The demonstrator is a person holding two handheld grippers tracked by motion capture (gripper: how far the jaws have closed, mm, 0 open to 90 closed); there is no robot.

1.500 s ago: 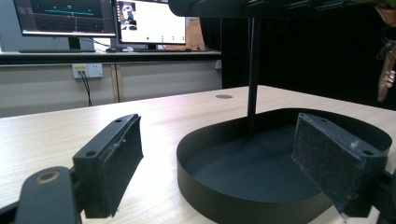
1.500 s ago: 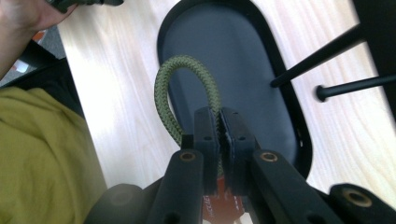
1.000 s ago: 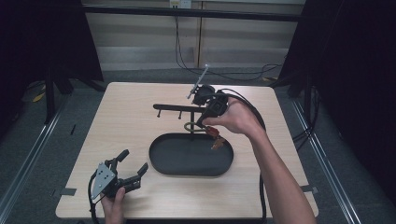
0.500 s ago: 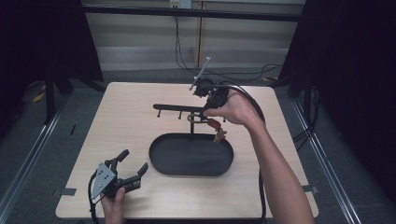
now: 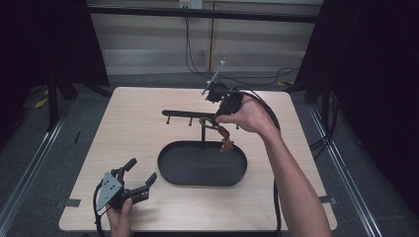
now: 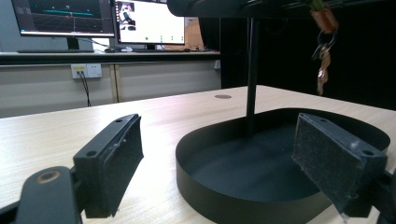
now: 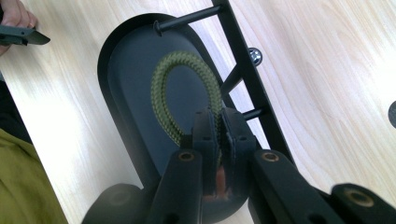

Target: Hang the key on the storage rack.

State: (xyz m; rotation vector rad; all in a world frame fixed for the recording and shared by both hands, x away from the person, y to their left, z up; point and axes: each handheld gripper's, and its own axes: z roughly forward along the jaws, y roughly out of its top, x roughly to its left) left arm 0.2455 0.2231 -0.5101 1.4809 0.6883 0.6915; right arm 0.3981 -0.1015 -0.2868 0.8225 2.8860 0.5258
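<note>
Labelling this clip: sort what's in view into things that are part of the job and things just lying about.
Part of the job:
right gripper, shut on the green cord loop
keys hanging below the cord
black hook rack
black oval tray under the rack

Lying about:
left gripper, open, idle at the table's near edge
monitors
wall socket

A light wooden table (image 5: pixel 148 123) stands on a grey floor (image 5: pixel 34 163). Beyond its far edge, black cables (image 5: pixel 190 54) hang down a pale wall panel. Two computer monitors (image 6: pixel 65 18) glow on a desk (image 6: pixel 93 55), with a white wall socket (image 6: pixel 86 71) below them.
</note>
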